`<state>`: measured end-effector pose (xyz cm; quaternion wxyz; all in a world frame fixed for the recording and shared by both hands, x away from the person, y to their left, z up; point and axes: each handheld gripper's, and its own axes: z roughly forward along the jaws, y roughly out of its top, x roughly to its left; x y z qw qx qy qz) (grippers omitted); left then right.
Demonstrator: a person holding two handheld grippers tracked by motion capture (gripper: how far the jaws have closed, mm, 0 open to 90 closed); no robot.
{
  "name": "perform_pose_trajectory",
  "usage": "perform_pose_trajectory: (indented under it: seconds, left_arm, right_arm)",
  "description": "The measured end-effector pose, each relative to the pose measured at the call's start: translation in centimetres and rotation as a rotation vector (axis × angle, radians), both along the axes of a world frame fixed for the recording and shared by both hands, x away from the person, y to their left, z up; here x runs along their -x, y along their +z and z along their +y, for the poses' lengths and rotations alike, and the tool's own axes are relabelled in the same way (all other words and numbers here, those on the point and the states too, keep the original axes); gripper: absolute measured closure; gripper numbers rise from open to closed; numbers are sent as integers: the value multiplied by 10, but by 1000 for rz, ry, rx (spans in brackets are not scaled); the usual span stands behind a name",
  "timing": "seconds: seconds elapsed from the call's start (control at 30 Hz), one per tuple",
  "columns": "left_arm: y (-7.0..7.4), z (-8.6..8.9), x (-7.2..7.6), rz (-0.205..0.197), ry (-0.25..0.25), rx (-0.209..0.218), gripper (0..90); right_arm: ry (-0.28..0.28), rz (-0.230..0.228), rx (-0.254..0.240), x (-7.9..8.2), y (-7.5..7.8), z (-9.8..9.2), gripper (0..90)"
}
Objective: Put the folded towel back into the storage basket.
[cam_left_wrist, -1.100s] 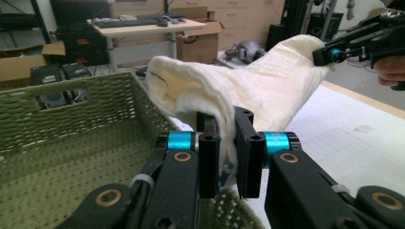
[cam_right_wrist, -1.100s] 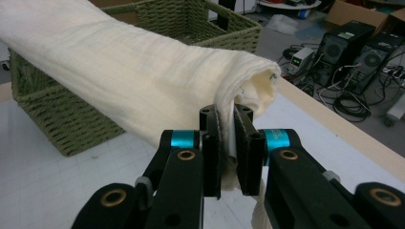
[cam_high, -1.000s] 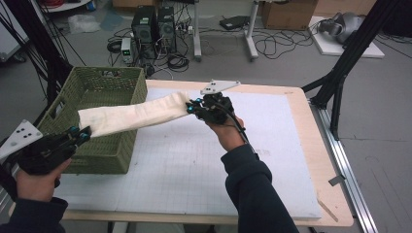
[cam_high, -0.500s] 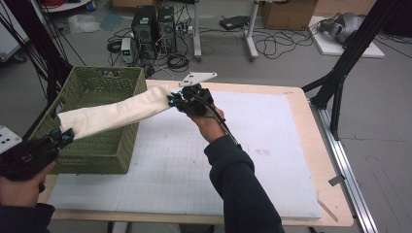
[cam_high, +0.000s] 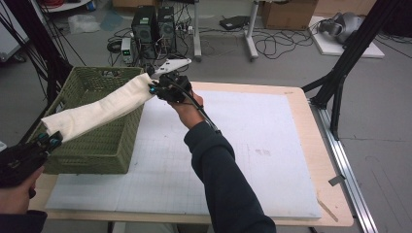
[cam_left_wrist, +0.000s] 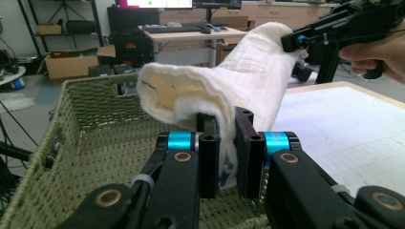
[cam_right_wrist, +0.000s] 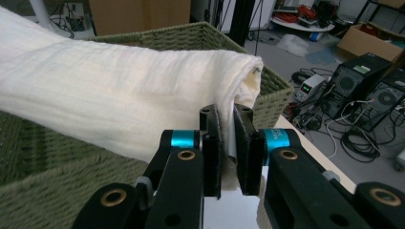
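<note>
High view is showing both claws clamping a folded cream towel, left claw and right claw at opposite ends, its length hanging over the green wicker basket at the desk's far left corner.

a lab – computer towers, floor cables, cardboard boxes

The white surface right of the green basket lies open; the stretched cream cloth bars the basket's mouth.
</note>
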<state>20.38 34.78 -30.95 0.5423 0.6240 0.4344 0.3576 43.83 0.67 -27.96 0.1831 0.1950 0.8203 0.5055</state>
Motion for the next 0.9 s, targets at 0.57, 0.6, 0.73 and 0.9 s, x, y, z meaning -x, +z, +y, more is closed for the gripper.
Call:
perform_pose_trajectory:
  seconds: [0.57,0.6,0.73,0.9]
  left_arm:
    - [-6,17,3,-14,62,-21,816]
    - [-7,19,3,-15,66,-19,816]
    - [-9,23,3,-12,81,-22,816]
    - [-12,24,3,-6,91,-37,815]
  right_arm:
    - [5,-23,37,-31,6,67,834]
    - [9,-27,38,-33,5,71,834]
    - [8,-23,47,-38,4,85,834]
    - [6,-21,51,-43,1,99,834]
